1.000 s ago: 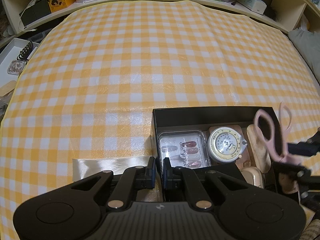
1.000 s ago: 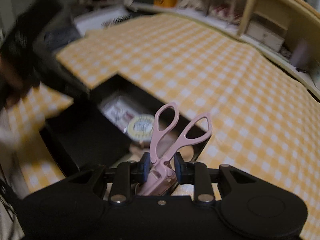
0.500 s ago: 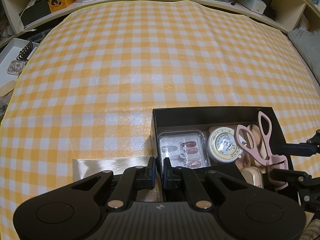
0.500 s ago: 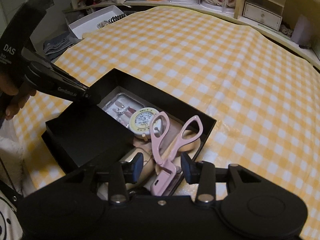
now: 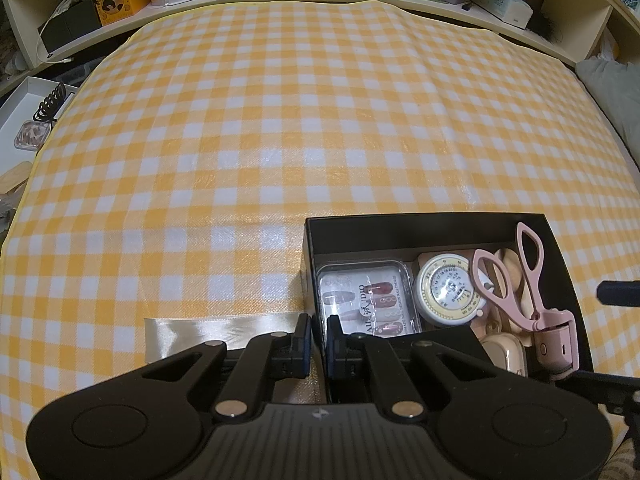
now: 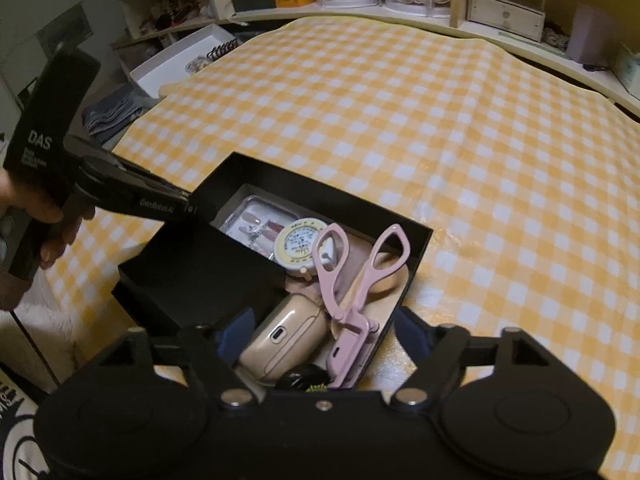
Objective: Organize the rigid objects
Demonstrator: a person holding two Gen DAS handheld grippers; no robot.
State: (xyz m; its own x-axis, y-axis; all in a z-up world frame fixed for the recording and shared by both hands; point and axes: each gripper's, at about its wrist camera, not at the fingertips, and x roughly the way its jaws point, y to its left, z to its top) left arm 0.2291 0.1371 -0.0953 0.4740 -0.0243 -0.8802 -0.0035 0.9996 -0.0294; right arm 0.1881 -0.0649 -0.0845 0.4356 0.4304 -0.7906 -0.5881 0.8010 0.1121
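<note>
Both tools sit at the black box: left pinching its wall, right just spread, pink curler released inside.

A pink plastic eyelash curler with scissor-style loop handles is laid flat inside an open black rectangular cardboard box, at its right end, handles towards the far wall, partly overlapping a round cream tape measure.
</note>
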